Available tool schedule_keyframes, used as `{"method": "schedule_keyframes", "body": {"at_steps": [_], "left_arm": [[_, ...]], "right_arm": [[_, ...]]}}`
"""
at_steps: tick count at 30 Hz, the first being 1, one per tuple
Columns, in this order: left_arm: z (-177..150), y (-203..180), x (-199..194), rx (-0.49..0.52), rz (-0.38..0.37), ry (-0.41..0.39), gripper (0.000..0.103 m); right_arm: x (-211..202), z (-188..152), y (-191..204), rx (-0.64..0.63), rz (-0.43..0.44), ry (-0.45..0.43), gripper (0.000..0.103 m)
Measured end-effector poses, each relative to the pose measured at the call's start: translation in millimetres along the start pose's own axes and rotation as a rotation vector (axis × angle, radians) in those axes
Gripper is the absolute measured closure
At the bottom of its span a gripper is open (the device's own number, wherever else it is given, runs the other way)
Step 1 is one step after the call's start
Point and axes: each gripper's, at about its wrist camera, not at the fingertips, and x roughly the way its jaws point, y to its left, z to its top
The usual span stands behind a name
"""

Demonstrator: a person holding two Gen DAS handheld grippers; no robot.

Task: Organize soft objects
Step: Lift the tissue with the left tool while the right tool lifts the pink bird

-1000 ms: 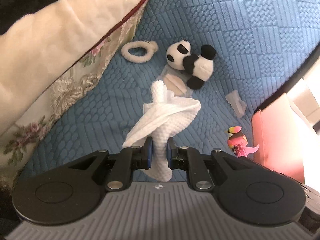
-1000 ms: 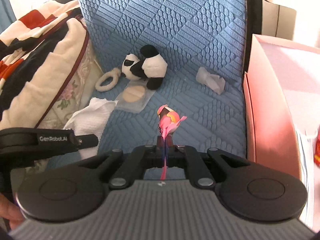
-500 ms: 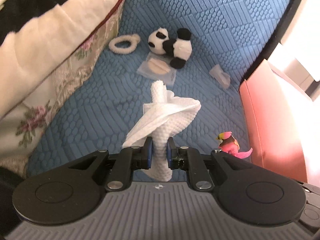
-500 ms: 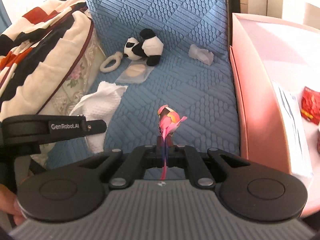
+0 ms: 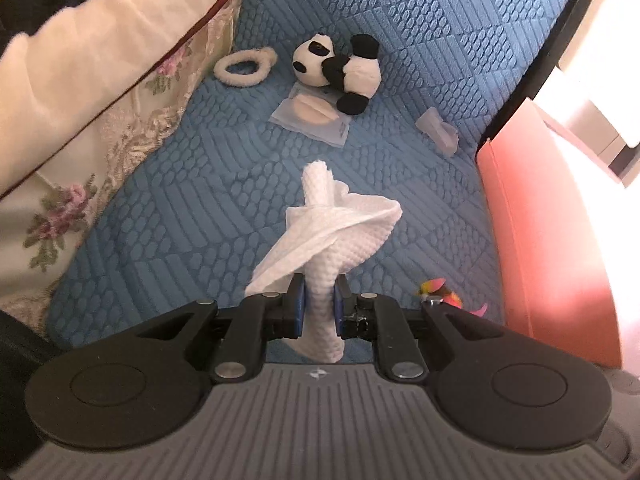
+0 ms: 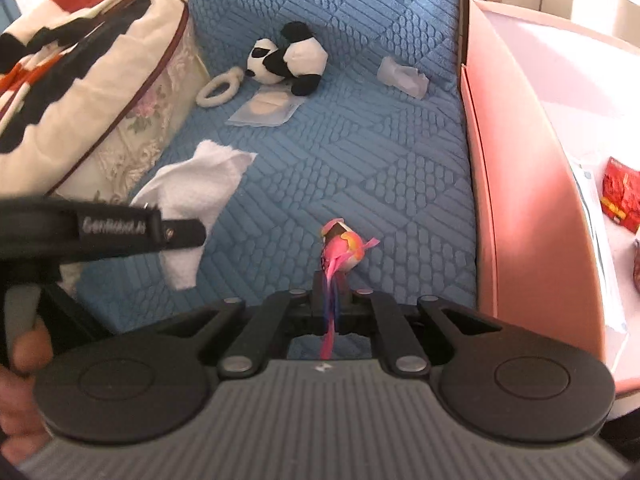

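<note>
Left wrist view showed the left tongs (image 5: 319,306) clenched on the white cloth (image 5: 328,236), held above the blue cushion (image 5: 400,20); right tongs (image 6: 331,304) pinched the pink bird's (image 6: 342,250) thin tail beside the pink box (image 6: 516,184); that slim hold could slip and drop it.

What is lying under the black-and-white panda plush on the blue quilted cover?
Under the black-and-white panda plush lies a clear plastic packet holding a round beige pad; the plush overlaps the packet's far edge. Whatever else sits beneath its body is hidden.
</note>
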Motion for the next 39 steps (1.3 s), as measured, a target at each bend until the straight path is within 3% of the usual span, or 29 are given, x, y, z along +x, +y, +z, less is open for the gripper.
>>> {"method": "schedule_keyframes", "body": {"at_steps": [2,4,5,15,34,39], "left_arm": [[2.0,-0.5,-0.1,-0.003,-0.001,-0.005,0.086],[2.4,1.2,0.6,-0.014,-0.001,-0.003,0.086],[2.9,2.6,1.4,-0.025,-0.004,0.002,0.086],[6.6,7.1,5.1,-0.060,-0.021,0.007,0.086],[8.1,7.8,11.2,-0.064,-0.030,0.025,0.086],[7.8,6.4,11.4,-0.058,-0.036,0.025,0.086]], "right_arm": [[-0.5,0.3,1.5,-0.025,-0.010,-0.005,0.090],[-0.7,0.5,-0.1,-0.030,-0.032,-0.006,0.069],[-0.9,0.7,-1.1,-0.028,-0.036,-0.009,0.066],[-2.5,6.2,4.5,-0.104,-0.104,-0.096,0.067],[28.4,7.2,-0.1,-0.085,-0.121,0.008,0.070],[24.8,8.3,0.3,-0.081,-0.110,-0.019,0.070]]}}
